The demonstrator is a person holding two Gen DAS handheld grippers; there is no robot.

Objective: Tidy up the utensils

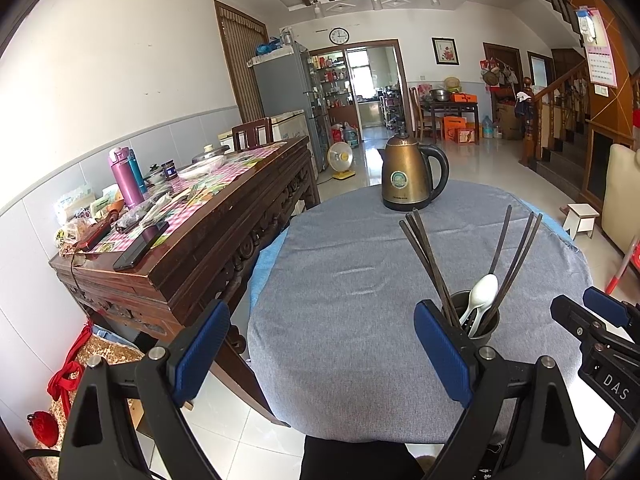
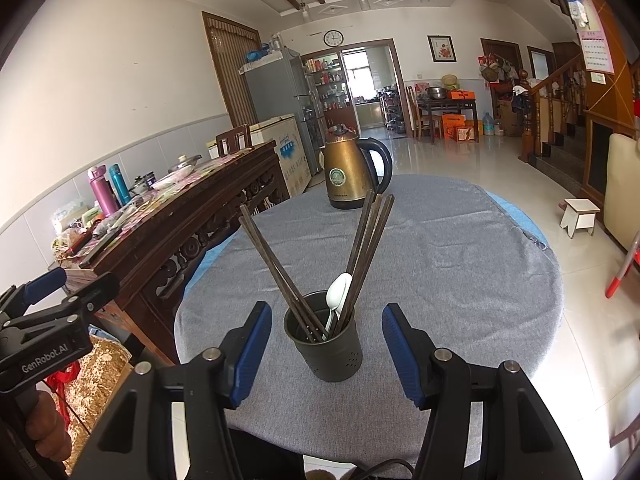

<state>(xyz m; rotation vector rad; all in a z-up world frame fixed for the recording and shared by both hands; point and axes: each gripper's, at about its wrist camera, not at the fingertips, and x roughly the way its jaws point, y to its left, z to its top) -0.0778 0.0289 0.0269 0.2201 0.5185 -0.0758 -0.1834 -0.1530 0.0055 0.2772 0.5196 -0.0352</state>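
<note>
A dark grey utensil holder [image 2: 326, 342] stands upright on the grey cloth of the round table [image 2: 460, 264]. It holds several dark chopsticks [image 2: 366, 248] fanned left and right and white spoons [image 2: 338, 298]. My right gripper [image 2: 326, 354] is open, its blue pads either side of the holder without touching it. My left gripper [image 1: 320, 354] is open and empty over the cloth, to the left of the holder [image 1: 480, 322], whose chopsticks [image 1: 516, 252] and spoon [image 1: 482, 294] show beside its right pad. The right gripper [image 1: 596, 320] shows at that view's right edge.
A bronze electric kettle [image 2: 350, 170] stands at the table's far side, also in the left wrist view [image 1: 408, 176]. A cluttered dark wooden sideboard [image 1: 192, 236] adjoins the table's left. A white stool [image 2: 578, 214] and a staircase are on the right.
</note>
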